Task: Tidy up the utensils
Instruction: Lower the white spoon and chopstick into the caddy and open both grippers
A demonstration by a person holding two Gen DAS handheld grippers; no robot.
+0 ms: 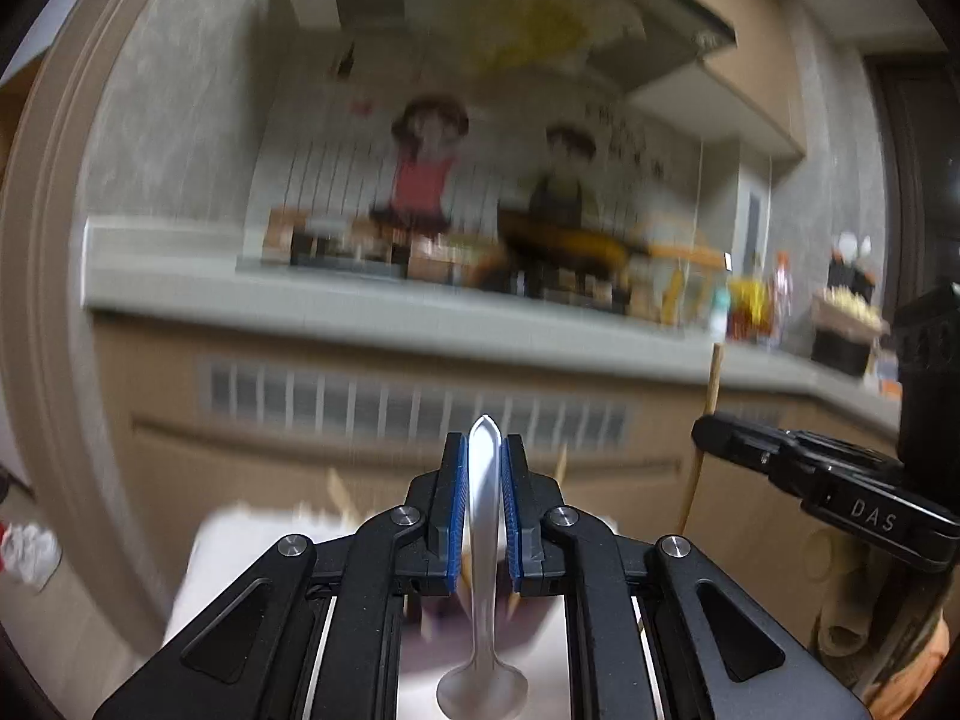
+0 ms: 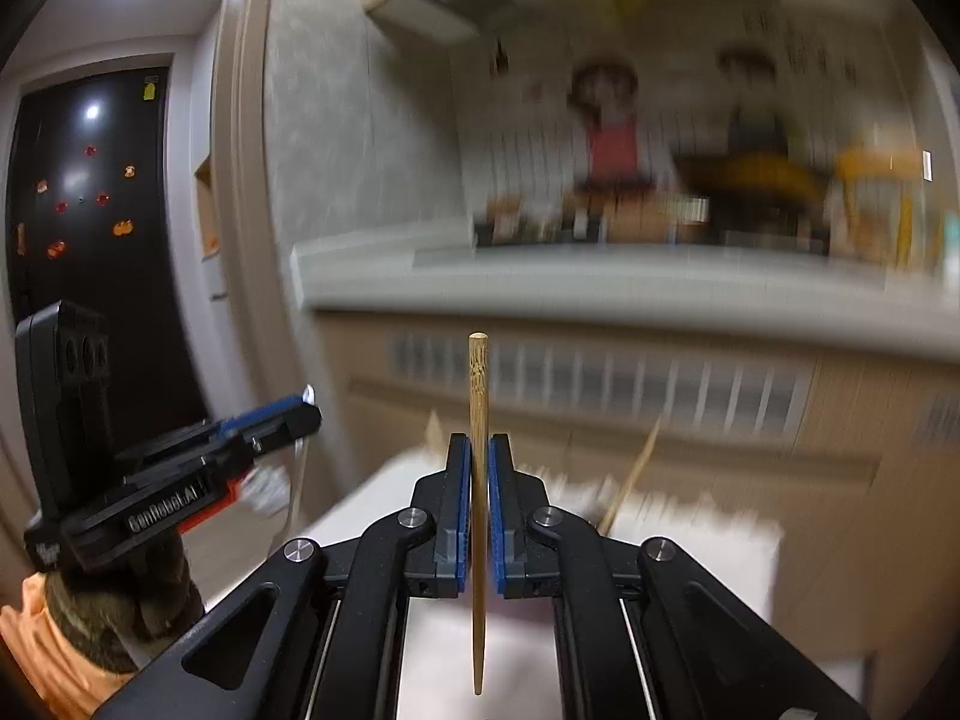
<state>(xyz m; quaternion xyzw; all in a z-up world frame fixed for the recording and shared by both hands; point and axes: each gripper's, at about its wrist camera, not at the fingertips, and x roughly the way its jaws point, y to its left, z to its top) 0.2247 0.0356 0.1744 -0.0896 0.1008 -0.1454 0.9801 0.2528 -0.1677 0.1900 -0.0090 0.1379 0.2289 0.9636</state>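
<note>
Steel showed between the blue pads of the left tool (image 1: 485,510): one spoon (image 1: 483,546), clamped by its handle, the handle tip pointing up past the fingertips and the bowl hanging low toward the camera, partly cut off by the lower edge of the left view. The right tool (image 2: 480,510) was closed on one bamboo chopstick (image 2: 478,510), held upright, its blunt end above the pads and its thin point below them. Each tool also appeared in the other's view, to the side, with its load only partly visible. Beneath both tools lay a white bench (image 2: 690,534), heavily blurred; at least one more chopstick (image 2: 630,474) leaned up from it in the right view, and pale streaks nearby could have been others, too smeared to count. Behind stood a grey kitchen counter (image 1: 360,306) crowded with blurred items that could not be told apart, and a wall picture with two cartoon figures (image 1: 498,174). A dark door with small magnets (image 2: 84,192) showed at left in the right view.
</note>
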